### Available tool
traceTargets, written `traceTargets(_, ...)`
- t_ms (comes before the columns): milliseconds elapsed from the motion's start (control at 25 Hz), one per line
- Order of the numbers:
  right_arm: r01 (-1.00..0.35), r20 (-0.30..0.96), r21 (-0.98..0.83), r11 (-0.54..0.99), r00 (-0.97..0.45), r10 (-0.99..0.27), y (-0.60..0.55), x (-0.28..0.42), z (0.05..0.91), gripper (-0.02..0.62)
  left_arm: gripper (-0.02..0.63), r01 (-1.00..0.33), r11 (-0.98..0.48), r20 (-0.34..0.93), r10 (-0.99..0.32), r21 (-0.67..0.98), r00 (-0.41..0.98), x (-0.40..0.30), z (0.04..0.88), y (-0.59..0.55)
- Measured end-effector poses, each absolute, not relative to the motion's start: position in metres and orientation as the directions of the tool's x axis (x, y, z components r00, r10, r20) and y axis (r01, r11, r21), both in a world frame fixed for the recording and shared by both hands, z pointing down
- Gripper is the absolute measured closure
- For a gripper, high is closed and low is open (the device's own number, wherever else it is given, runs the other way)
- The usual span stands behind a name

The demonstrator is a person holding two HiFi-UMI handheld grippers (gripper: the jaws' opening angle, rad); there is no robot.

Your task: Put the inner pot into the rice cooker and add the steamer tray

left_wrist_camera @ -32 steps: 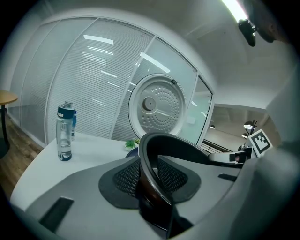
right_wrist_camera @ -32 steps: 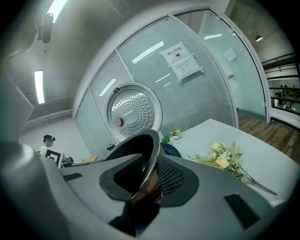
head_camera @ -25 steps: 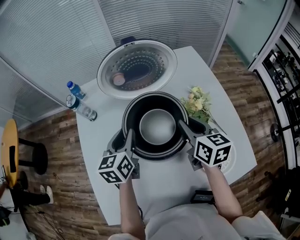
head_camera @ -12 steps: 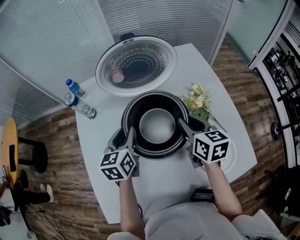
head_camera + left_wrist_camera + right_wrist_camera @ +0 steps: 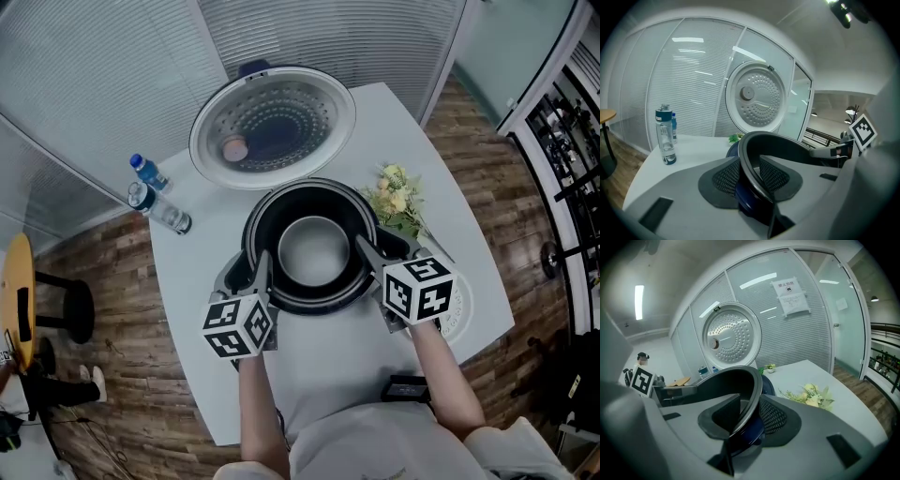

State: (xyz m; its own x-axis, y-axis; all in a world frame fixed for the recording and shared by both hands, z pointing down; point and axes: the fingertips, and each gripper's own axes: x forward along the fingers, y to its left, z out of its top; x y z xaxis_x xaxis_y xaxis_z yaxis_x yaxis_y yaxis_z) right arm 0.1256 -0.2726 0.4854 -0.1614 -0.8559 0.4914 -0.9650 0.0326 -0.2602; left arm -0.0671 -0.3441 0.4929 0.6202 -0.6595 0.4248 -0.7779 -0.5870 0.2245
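**Hardly Anything Legible**

On the glass wall (image 5: 820,343), a paper notice (image 5: 790,296): a bold heading of a few characters above finer lines, all too small to read. On the left cube (image 5: 236,325) and the right cube (image 5: 419,292), black-and-white square code markers, patterns only, not letters or digits. Around the bottle (image 5: 664,136), a blue label band, its print too fine to make out. Elsewhere no readable brand, number or sign.
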Motion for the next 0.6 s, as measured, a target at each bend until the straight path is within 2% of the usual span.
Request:
traceTargets(400, -0.982, 0.504, -0.187, 0.038, -0.130, -0.854, -0.2722, 0.1232, 0.4859, 0.456, 0.466, -0.786, -0.607, 0.452, -0.673, 0.115, 0.586, -0.0663, 0.4948, -0.3428)
traceTargets(600, -0.990, 0.507, -0.135, 0.033, -0.098, -0.856, -0.2732, 0.1246, 0.4874, 0.448, 0.463, -0.795, -0.607, 0.469, -0.702, -0.003, 0.535, -0.0677, 0.4984, -0.3446)
